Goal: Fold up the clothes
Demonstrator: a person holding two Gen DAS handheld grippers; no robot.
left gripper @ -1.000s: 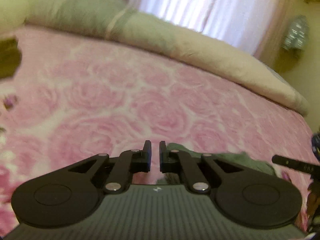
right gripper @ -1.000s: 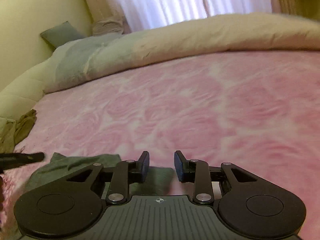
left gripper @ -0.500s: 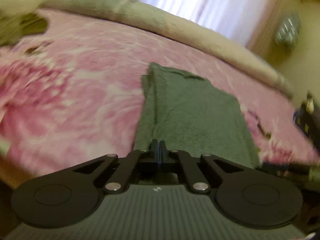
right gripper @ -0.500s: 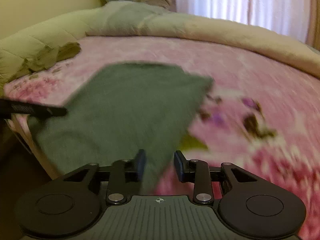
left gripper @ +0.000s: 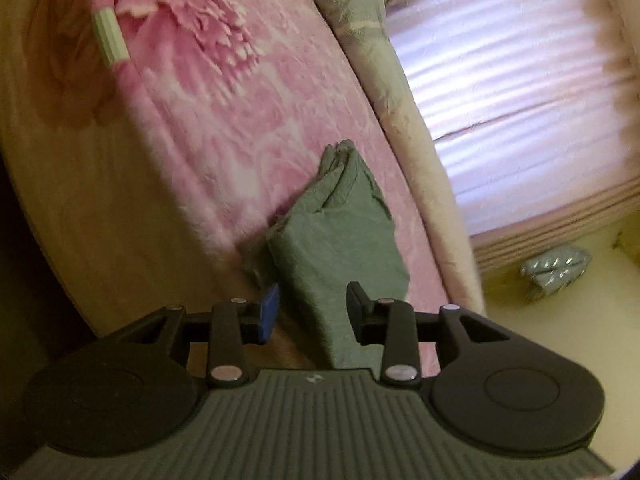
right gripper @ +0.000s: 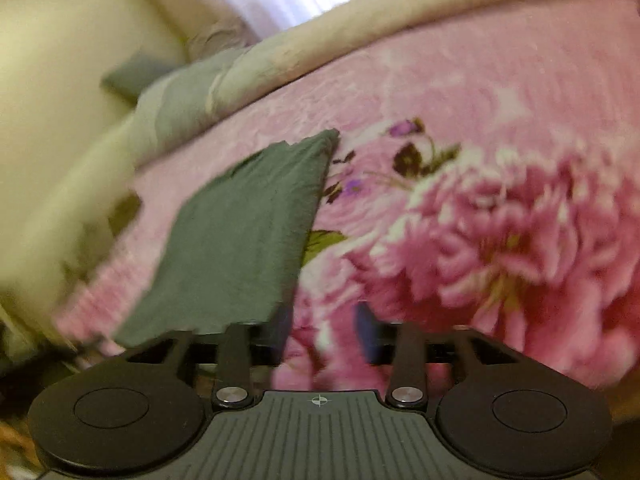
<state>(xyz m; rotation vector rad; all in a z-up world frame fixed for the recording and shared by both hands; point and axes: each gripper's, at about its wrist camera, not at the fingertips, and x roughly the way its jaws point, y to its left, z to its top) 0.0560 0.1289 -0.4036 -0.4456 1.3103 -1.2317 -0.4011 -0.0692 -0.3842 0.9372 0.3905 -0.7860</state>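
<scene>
On the pink floral bedspread (right gripper: 500, 92) a folded green garment (right gripper: 244, 232) runs lengthwise from the bed's near edge toward the rolled duvet (right gripper: 360, 20); left gripper (left gripper: 312, 312) and right gripper (right gripper: 324, 330) both gape, empty.

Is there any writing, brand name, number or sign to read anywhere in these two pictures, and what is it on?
No readable words or numbers in either view.
Left gripper: a small pale emblem on its ribbed body, too small to read.
Right gripper: a small crosshair mark on its body, a symbol, no letters.
Green cloth, pink floral blanket, curtain: no text visible; the right view is blurred.
</scene>
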